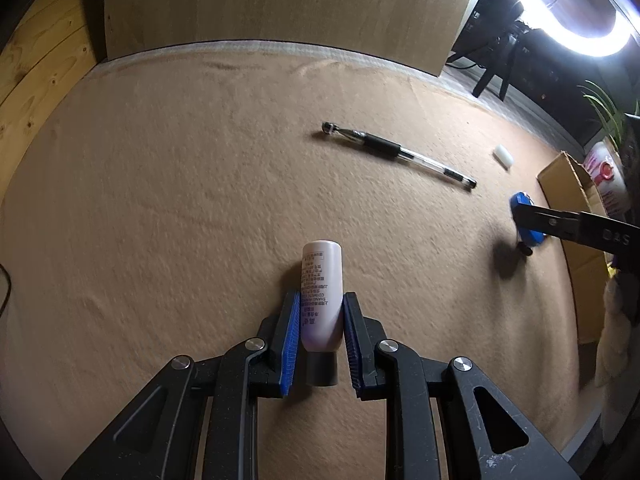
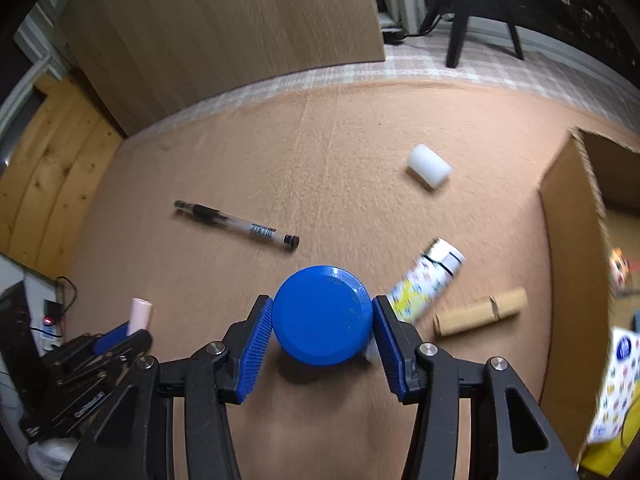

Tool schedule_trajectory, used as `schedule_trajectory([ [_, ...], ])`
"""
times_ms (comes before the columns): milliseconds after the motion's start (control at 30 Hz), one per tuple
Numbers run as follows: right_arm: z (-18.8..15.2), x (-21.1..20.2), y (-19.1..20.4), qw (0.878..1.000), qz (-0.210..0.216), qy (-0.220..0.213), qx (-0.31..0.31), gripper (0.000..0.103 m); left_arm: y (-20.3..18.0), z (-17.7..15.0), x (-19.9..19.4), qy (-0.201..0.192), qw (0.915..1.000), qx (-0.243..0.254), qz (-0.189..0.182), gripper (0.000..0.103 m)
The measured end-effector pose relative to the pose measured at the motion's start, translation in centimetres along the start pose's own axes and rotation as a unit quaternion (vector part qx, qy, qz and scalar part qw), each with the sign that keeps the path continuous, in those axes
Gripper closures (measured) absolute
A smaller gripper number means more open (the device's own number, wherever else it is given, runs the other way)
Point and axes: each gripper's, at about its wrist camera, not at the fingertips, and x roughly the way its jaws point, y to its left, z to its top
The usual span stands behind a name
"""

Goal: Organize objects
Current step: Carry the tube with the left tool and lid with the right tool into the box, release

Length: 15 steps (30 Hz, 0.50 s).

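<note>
the left gripper [image 1: 320,332] clamps a pale pink plastic bottle with a black cap [image 1: 322,292], base pointing forward. the right gripper [image 2: 322,334] squeezes a round blue plastic lid [image 2: 323,316]. beyond both lie a clear black-capped gel pen [image 2: 236,225] and a small white cylinder [image 2: 428,166] on the tan felt mat [image 2: 340,160]; a cardboard box [image 2: 568,260] sits to the right.

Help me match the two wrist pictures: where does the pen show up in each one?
Left wrist view: the pen lies right of centre in the upper half, on the tan cloth.
Right wrist view: the pen lies left of centre, mid-height, beyond the blue lid.
Shared landmark: the small white cylinder, off to the pen's right in both.
</note>
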Motion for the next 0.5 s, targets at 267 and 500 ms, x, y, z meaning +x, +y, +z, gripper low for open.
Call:
schedule_trajectory([
  [267, -2.6, -6.4, -2.7, 0.998, -0.008, -0.058, 0.016, 0.057, -2.7, 0.1, -0.6, -0.005, 0.9997, 0.014, -0.019, 0.081],
  [500, -4.8, -11.4, -6.8, 0.993, -0.050, -0.098, 0.034, 0.057, -7.6, 1.6, -1.3, -0.020, 0.9975, 0.049, -0.046, 0.081],
])
